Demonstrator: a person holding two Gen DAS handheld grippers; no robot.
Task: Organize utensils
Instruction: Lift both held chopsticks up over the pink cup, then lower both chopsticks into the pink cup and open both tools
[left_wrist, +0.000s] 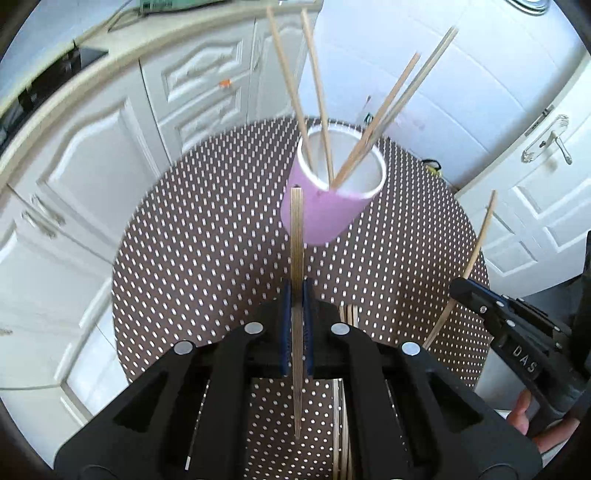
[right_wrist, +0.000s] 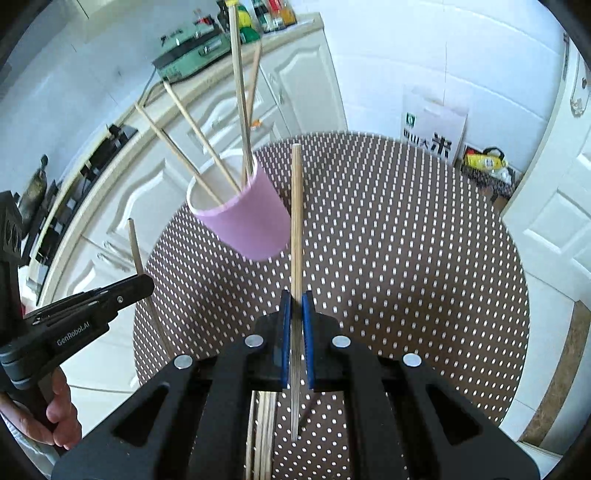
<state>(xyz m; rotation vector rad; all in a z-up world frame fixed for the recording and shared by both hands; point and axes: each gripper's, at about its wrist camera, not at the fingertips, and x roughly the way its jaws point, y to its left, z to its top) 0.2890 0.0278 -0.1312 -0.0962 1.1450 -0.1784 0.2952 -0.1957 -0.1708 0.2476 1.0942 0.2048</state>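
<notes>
Chopsticks are on their way to the pink cup (left_wrist: 325, 214). Your left gripper (left_wrist: 297, 325) jaws pinch one stick (left_wrist: 296, 236), and your right gripper (right_wrist: 295, 332) jaws pinch another stick (right_wrist: 296, 206). Next, tip each over the cup on the counter (left_wrist: 207, 266) and drop it in.

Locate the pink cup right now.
The pink cup stands on the dotted table, upper centre in both wrist views, holding chopsticks, just beyond both grippers' held sticks.

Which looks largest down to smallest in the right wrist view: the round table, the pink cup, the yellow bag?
1. Round table
2. Pink cup
3. Yellow bag, though it lies farther away, so its true size is unsure.
</notes>
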